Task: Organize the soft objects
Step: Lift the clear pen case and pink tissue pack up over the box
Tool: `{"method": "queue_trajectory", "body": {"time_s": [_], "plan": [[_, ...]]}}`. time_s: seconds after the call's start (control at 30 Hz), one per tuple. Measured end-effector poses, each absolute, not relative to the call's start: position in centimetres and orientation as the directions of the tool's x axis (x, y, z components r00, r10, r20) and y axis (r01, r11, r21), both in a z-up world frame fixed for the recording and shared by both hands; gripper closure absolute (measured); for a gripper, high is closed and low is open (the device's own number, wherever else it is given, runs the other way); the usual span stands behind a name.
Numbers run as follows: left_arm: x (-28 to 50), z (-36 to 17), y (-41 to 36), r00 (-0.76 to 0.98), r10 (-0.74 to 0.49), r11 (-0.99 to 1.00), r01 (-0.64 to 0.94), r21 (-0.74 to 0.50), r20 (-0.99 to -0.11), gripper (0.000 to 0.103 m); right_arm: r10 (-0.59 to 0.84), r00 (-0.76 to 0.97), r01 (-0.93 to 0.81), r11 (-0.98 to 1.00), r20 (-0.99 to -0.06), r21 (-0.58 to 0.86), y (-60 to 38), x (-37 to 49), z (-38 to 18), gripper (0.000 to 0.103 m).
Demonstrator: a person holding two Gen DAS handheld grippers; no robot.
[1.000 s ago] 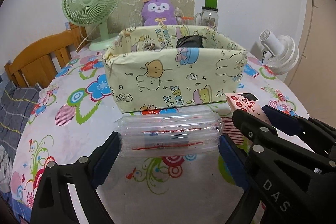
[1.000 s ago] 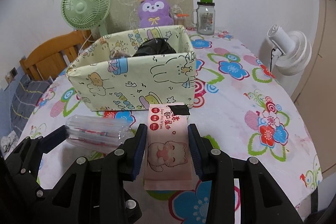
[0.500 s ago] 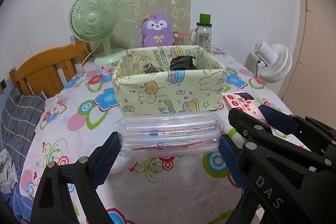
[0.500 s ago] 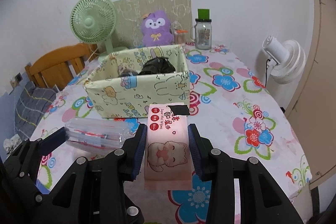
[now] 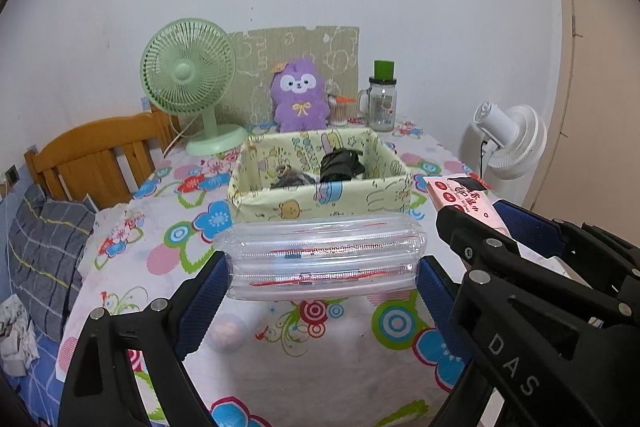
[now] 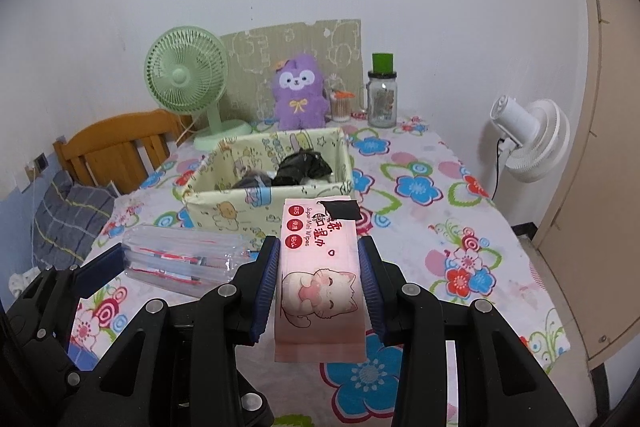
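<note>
My left gripper (image 5: 320, 277) is shut on a clear plastic pack (image 5: 320, 259), held crosswise above the table in front of the yellow cartoon-print fabric box (image 5: 320, 199). The pack also shows in the right wrist view (image 6: 180, 263). My right gripper (image 6: 318, 275) is shut on a pink wet-wipes pack (image 6: 320, 275) with a cat picture, also lifted, just right of the left gripper. The wipes pack shows in the left wrist view (image 5: 464, 199). The box (image 6: 224, 207) holds dark bundled items (image 6: 300, 167).
A green desk fan (image 5: 188, 79), a purple plush toy (image 5: 298, 99) and a glass jar with a green lid (image 5: 382, 99) stand at the back. A white fan (image 6: 532, 143) is at the right edge. A wooden chair (image 5: 96, 155) is at the left.
Both grippers have risen and pulled back from the box with their packs. The box now looks smaller and its inside shows.
</note>
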State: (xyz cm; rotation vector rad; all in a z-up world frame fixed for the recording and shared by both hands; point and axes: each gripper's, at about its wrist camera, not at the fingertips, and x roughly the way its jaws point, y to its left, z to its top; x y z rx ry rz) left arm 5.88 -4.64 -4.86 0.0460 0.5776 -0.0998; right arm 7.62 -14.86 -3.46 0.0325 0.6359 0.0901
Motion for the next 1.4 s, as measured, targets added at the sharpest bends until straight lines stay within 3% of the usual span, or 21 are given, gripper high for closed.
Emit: {"method": "queue_trajectory", "body": {"time_s": [0.63,1.4], "plan": [[7.2,-0.3,-4.2,0.864,-0.092,0.993,0.118,0.020,-0.495,0.009,0.084,0.836,-0.065,0.996,-0.542,0.055,-14.5,9.0,1.3,0.060],[15.7,0.1,-3.1,0.850,-0.085,0.993,0.112,0.021,-0.519,0.009,0.100,0.818,-0.079,0.995,-0.567,0.061,-13.2,18.1,1.2,0.060]]}}
